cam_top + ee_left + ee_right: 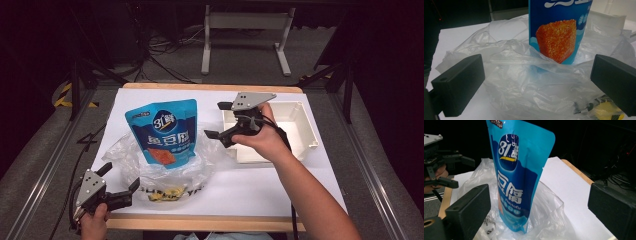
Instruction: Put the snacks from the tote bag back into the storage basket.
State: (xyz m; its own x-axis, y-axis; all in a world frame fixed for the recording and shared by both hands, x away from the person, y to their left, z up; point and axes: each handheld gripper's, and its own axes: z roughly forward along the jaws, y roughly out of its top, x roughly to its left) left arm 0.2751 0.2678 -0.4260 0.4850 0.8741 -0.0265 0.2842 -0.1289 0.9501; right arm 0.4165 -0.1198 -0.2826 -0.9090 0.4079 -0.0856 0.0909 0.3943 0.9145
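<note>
The white table [280,192] carries everything, and the work reads as bagging a packet of food. On its right half, at about two o'clock from the table's middle, sits a white bin [305,131], empty as far as can be seen and well apart from the bag; it probably served as the place the packet came from, though that is a guess.

At about nine o'clock from the middle lies a clear plastic bag [165,172], crumpled and spread wide so its mouth faces up. The blue pouch [164,131] stands upright inside that mouth, its base sunk in the folds, which seem to prop it.

The right gripper [218,120] hovers at three o'clock of the pouch, near it but apart, jaws spread wide with nothing between them; in the right gripper view the pouch [520,177] stands free beyond them. I judge it has let go.

The left gripper [120,181] waits at the bag's eight o'clock edge, jaws wide and empty, facing the bag [524,82], likely placed to take the rim.
</note>
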